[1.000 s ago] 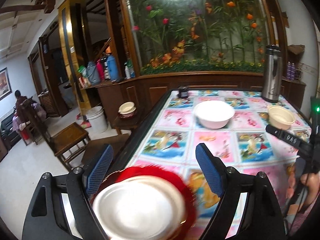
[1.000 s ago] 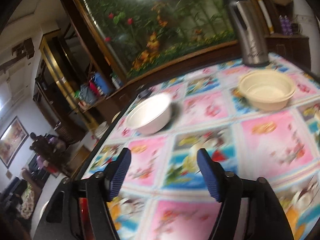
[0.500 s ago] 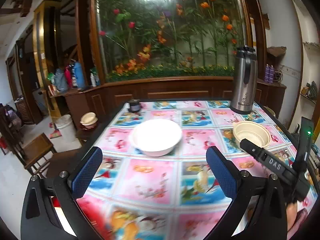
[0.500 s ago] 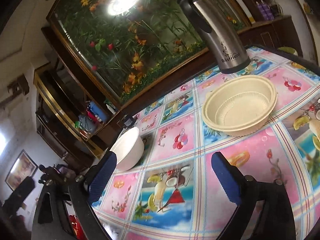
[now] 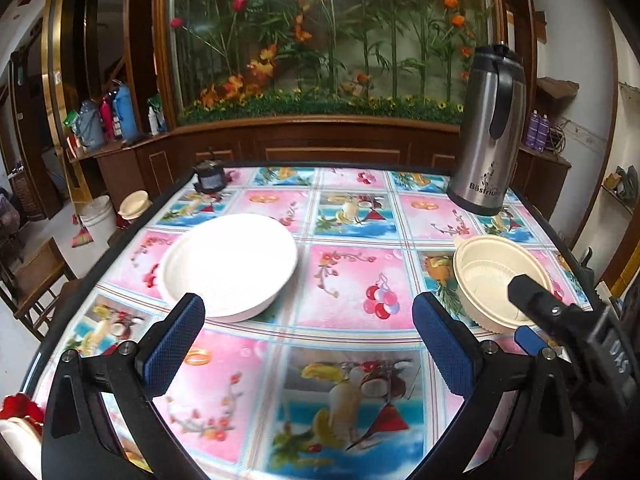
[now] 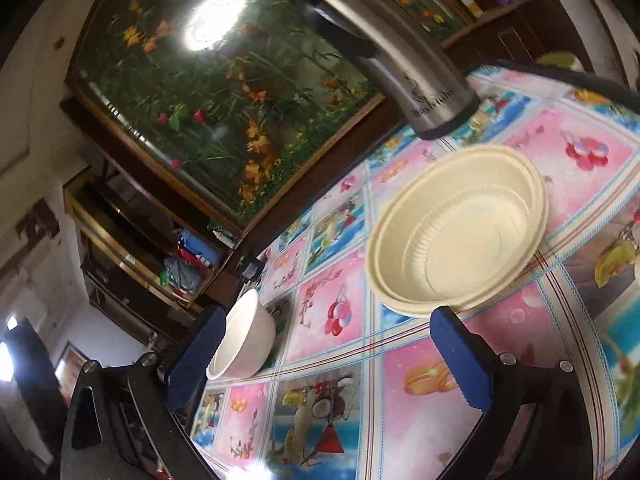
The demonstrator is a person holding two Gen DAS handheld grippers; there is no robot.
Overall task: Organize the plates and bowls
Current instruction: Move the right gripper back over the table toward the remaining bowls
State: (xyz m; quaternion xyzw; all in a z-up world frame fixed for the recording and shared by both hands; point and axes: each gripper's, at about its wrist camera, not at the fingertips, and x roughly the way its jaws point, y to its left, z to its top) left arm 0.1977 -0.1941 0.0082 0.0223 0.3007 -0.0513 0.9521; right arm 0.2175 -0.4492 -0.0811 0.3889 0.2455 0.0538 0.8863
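Observation:
A white bowl [image 5: 230, 258] sits on the patterned table [image 5: 344, 360], just beyond my open, empty left gripper [image 5: 308, 344]; its left pad [image 5: 174, 344] is at the bowl's near rim. A cream bowl [image 5: 496, 276] sits at the right. My right gripper [image 6: 328, 360] is open and empty, its right pad [image 6: 460, 360] at the near rim of the cream bowl [image 6: 456, 246]; the white bowl [image 6: 242, 340] lies by its left pad. A red plate edge with a white plate on it [image 5: 16, 420] shows at the lower left.
A steel thermos jug [image 5: 488, 140] stands at the table's far right; it also shows in the right wrist view [image 6: 400, 56]. A small dark jar [image 5: 210, 176] stands at the far left corner. The right gripper's body [image 5: 576, 336] is over the cream bowl's near side. Chairs and buckets stand left of the table.
My left gripper left the stacked plates and moved forward to the white bowl. My right gripper moved forward and right, close to the cream bowl.

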